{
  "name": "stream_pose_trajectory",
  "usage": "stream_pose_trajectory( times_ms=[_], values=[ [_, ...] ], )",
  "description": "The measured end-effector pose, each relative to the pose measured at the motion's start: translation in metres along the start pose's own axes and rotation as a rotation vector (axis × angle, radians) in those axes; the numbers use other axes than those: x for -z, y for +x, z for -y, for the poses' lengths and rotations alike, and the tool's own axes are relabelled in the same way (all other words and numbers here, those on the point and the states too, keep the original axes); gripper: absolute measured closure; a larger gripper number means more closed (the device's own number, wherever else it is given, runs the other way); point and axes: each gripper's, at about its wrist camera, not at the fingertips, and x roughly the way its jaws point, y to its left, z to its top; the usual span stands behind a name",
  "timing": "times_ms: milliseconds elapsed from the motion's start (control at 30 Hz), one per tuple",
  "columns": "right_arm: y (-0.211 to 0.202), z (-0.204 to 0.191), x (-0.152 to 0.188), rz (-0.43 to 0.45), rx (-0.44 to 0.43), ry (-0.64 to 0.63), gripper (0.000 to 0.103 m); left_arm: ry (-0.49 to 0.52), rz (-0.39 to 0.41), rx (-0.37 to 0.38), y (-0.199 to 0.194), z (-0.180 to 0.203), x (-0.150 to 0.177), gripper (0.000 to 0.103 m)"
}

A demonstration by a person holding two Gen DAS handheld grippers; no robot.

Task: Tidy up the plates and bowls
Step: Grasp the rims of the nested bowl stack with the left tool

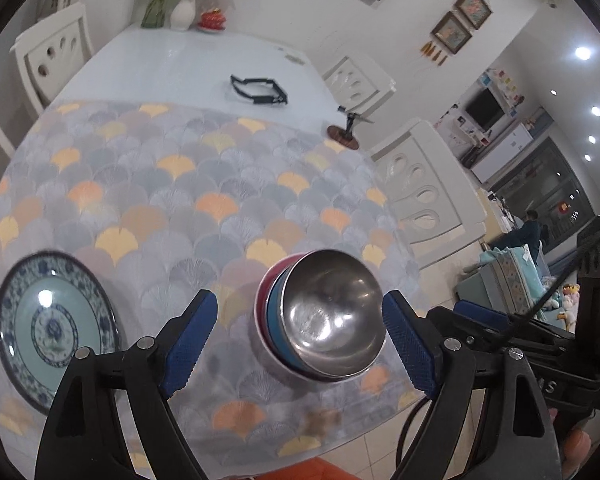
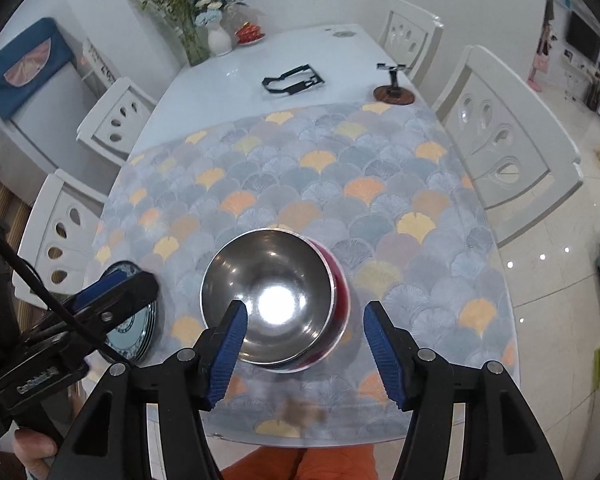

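A stack of nested bowls [image 1: 324, 316] stands on the patterned tablecloth [image 1: 172, 200]: a steel bowl on top, a blue one under it, a red one lowest. It also shows in the right wrist view [image 2: 272, 300]. My left gripper [image 1: 300, 340] is open, its blue pads either side of the stack, not touching. My right gripper [image 2: 304, 344] is open just above the stack's near rim. A blue-and-white patterned plate [image 1: 52, 328] lies to the left; in the right wrist view the plates [image 2: 136, 332] look stacked, partly hidden by the left gripper.
A black bracket [image 1: 260, 90] and a small stand on a wooden base [image 1: 344, 132] lie further back on the white table [image 1: 160, 68]. Vases with flowers [image 2: 204, 24] and a red pot stand at the far end. White chairs [image 2: 508, 148] line both sides.
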Motion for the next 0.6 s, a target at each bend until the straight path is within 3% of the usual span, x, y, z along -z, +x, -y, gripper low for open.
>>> stream_pose_trajectory(
  times_ms=[100,233,600],
  values=[
    [0.000,0.002,-0.001,-0.016,-0.001,-0.011,0.045,-0.040,-0.018,0.002,0.008,-0.001,-0.002,0.020],
    [0.000,0.008,-0.002,-0.019,0.001,-0.004,0.034,-0.058,-0.015,-0.044,0.015,0.003,-0.006,0.020],
    [0.020,0.019,-0.011,-0.067,-0.026,-0.009,0.034,-0.104,-0.041,-0.069,0.026,-0.001,-0.002,0.020]
  ],
)
